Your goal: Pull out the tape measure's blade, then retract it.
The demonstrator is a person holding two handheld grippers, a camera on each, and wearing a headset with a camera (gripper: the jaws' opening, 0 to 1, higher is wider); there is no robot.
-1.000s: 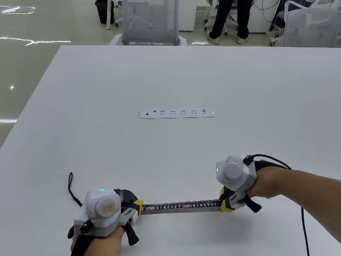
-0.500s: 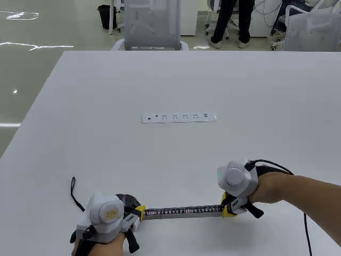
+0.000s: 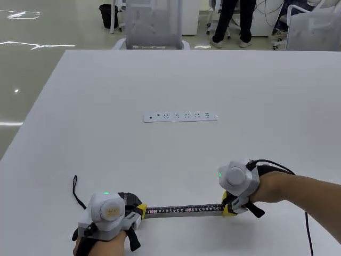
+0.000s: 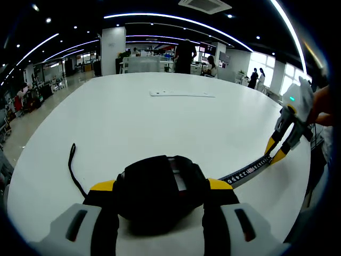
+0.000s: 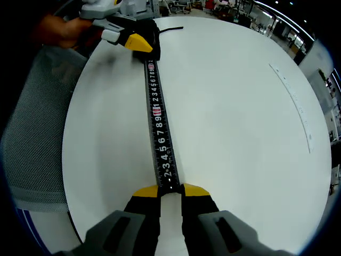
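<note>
The black tape measure case [image 4: 160, 189] lies on the white table, and my left gripper [image 4: 161, 186] is shut on it between yellow-tipped fingers. Its black blade [image 5: 160, 125] with white numbers runs flat across the table to my right gripper [image 5: 170, 190], which is shut on the blade's end. In the head view the left gripper [image 3: 139, 210] is at the bottom left, the blade [image 3: 184, 209] stretches to the right, and the right gripper [image 3: 228, 209] pinches its tip. A black wrist strap [image 3: 77, 193] trails from the case.
A white power strip [image 3: 180, 116] lies at the table's middle, well beyond the grippers. An office chair [image 3: 153, 24] stands at the far edge, and a person [image 3: 233, 18] stands behind it. The near table edge is just below the grippers.
The blade's visible span has stayed about the same, and both grippers keep their hold. The head camera has shifted a little.
</note>
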